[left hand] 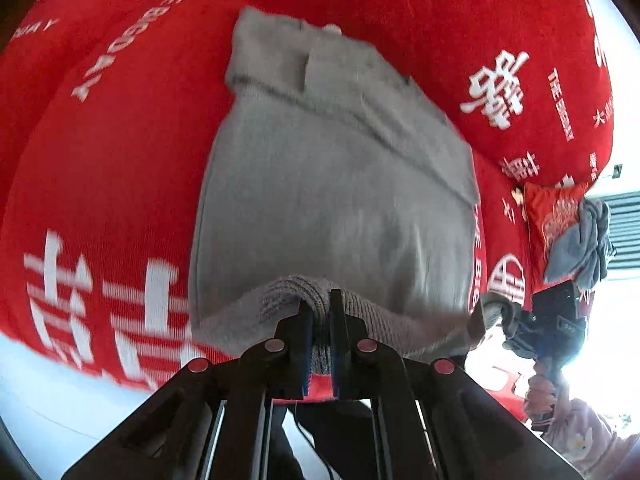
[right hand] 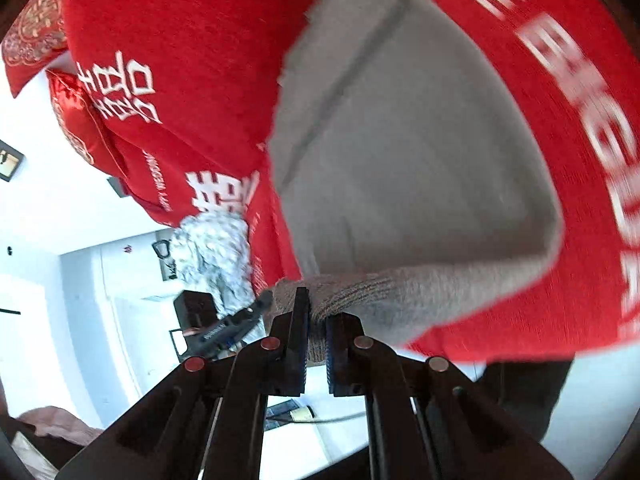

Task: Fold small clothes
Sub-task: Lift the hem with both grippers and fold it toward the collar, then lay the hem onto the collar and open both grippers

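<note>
A grey knit garment (left hand: 332, 184) lies spread on a red bedcover (left hand: 120, 160) with white lettering. My left gripper (left hand: 320, 320) is shut on the garment's ribbed hem at the near edge. My right gripper (right hand: 317, 320) is shut on the same ribbed hem of the garment (right hand: 416, 176) at its other corner. The right gripper also shows in the left wrist view (left hand: 516, 320), holding the hem's far end. The hem is lifted slightly off the bedcover (right hand: 168, 40) between the two grippers.
A red cushion (left hand: 552, 220) with a grey-blue cloth (left hand: 584, 244) draped on it lies at the right. A patterned white-grey cloth (right hand: 216, 248) sits by the bed edge. White floor and furniture lie beyond the near edge of the bed.
</note>
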Available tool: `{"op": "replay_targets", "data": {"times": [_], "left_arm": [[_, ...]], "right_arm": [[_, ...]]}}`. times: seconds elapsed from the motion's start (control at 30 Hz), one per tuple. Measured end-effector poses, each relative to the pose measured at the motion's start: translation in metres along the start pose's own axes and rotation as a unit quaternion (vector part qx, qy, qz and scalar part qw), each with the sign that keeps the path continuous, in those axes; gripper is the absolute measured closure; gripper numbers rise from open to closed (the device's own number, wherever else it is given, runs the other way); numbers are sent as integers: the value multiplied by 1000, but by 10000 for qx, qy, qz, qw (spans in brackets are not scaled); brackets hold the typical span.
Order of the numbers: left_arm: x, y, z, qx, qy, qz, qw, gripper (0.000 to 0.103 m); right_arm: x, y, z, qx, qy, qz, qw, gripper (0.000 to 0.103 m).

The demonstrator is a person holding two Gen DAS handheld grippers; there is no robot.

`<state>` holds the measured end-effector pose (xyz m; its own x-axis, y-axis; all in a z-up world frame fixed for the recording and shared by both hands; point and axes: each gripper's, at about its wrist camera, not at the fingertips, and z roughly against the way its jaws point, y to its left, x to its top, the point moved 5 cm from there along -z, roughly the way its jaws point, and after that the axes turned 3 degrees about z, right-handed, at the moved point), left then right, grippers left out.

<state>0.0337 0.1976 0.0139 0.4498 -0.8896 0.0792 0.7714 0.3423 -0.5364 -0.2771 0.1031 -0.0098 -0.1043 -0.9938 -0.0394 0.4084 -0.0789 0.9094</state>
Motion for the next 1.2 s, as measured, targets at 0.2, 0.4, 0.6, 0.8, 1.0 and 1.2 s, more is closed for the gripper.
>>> {"op": "replay_targets", "data": {"times": [0.2, 0.4, 0.6, 0.8, 1.0, 1.2], "left_arm": [[58, -8, -24, 228, -21, 31, 9997, 96], [106, -24, -25, 253, -265, 210, 9991, 96], [165, -49, -2, 233, -770, 98, 9967, 96], [234, -51, -27, 534, -978, 92, 9937, 96], [272, -36, -92, 1308, -794, 218, 9880, 95], [277, -33, -108, 1614, -580, 198, 9850, 91]], "right_arm": [[74, 11, -11, -160, -130, 43, 9998, 96], [128, 20, -17, -101, -214, 56, 9997, 96], [180, 60, -7, 302, -306, 449, 9981, 96], [252, 65, -18, 97, -479, 534, 9974, 96], [304, 19, -51, -597, -495, 71, 9970, 96], [316, -10, -66, -883, -508, -380, 9941, 92]]}}
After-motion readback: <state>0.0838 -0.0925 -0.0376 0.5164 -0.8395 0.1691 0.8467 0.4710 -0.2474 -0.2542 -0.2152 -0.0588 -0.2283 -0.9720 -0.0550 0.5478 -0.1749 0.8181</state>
